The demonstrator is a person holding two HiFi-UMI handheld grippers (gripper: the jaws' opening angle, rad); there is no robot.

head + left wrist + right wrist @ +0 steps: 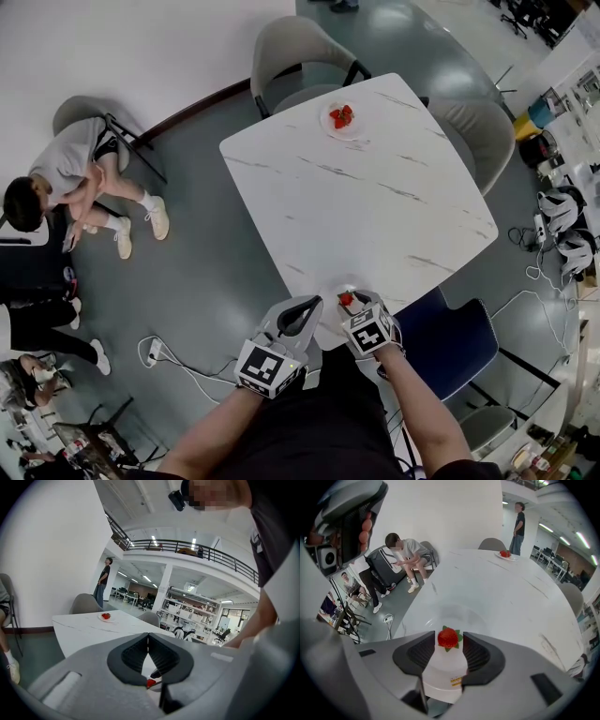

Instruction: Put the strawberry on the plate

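One table [375,206], one near plate [335,289] with one strawberry [448,638], one far plate [355,130]

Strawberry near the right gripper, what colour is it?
Strawberry: red, green leaves. Best in right gripper view.

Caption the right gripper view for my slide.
Right gripper, jaws apart, flanks a strawberry over a white plate near the marble table's edge.

Open-plan office: rows of desks [125,595], stocked shelves [190,605], railed mezzanine [187,550] overhead
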